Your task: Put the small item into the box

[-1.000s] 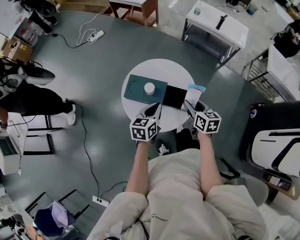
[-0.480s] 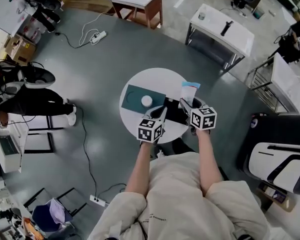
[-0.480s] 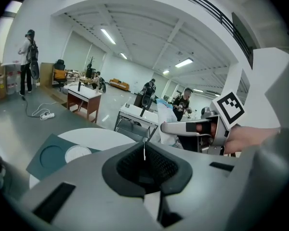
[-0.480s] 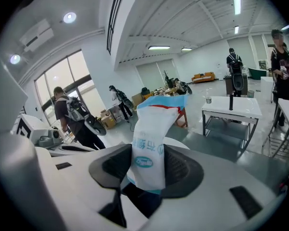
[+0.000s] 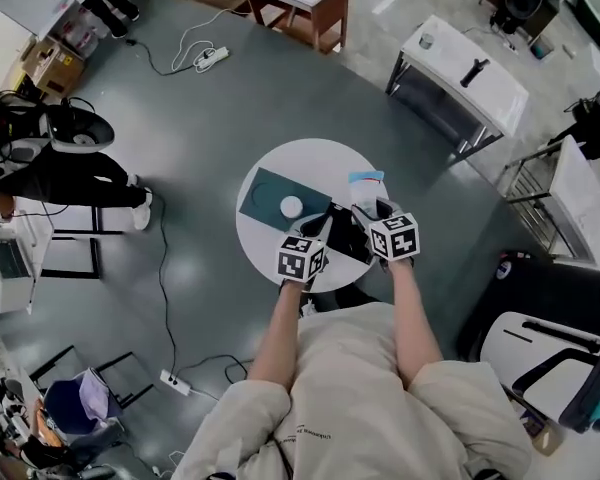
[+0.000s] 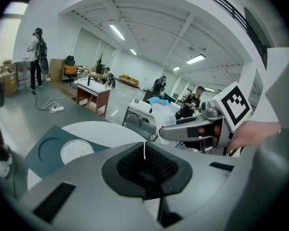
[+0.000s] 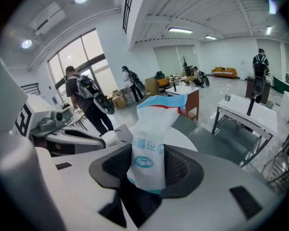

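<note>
The right gripper (image 7: 147,165) has its fingers clamped on the white-and-blue packet (image 7: 149,138) above the round table (image 5: 310,158), the left gripper (image 6: 144,165) has its fingers together and empty, so the packet is best centred over the black box (image 5: 345,236) before release.

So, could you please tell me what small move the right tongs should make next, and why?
Probably shift the right tongs slightly left, over the black box, before lowering. They clamp the white packet upright, and it seems to sit just beside the box rather than above it.

Open-plan lab w/ work desks (image 5: 448,60)
</note>
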`<move>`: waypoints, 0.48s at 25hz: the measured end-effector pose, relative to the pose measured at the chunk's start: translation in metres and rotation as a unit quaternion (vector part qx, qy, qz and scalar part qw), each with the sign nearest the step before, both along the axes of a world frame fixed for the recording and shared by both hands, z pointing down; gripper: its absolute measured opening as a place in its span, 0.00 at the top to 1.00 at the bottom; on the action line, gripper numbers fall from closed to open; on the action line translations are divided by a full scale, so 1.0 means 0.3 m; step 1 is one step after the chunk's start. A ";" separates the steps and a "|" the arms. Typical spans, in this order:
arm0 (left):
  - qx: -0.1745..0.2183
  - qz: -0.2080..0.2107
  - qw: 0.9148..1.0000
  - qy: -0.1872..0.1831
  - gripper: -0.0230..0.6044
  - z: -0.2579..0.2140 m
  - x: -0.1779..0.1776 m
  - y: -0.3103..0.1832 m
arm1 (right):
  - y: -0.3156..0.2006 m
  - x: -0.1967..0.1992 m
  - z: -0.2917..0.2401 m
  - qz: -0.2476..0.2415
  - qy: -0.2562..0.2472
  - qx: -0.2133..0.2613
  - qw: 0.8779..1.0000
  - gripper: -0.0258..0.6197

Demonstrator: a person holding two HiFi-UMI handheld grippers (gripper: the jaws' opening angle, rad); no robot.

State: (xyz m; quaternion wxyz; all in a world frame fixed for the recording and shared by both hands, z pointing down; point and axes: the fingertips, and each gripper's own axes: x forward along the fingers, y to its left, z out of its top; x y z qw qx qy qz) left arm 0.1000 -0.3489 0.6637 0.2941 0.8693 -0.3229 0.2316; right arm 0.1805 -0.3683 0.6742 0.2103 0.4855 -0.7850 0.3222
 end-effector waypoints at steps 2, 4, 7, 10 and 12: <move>-0.005 -0.013 1.000 -0.004 0.92 0.021 0.003 -0.011 | -0.001 -0.014 0.037 -0.030 0.003 -0.012 0.999 0.63; -0.008 -0.026 1.000 -0.006 0.92 0.040 -0.001 -0.023 | 0.001 -0.046 0.076 -0.065 0.005 -0.025 0.998 0.63; -0.011 -0.041 0.999 -0.005 0.92 0.068 0.001 -0.034 | 0.010 -0.096 0.144 -0.129 0.019 -0.043 0.991 0.63; -0.012 -0.042 0.999 -0.007 0.92 0.091 0.005 -0.027 | 0.018 -0.128 0.195 -0.170 0.033 -0.052 0.983 0.63; -0.015 -0.043 0.999 -0.009 0.92 0.106 0.010 -0.014 | 0.020 -0.137 0.217 -0.181 0.027 -0.061 0.981 0.63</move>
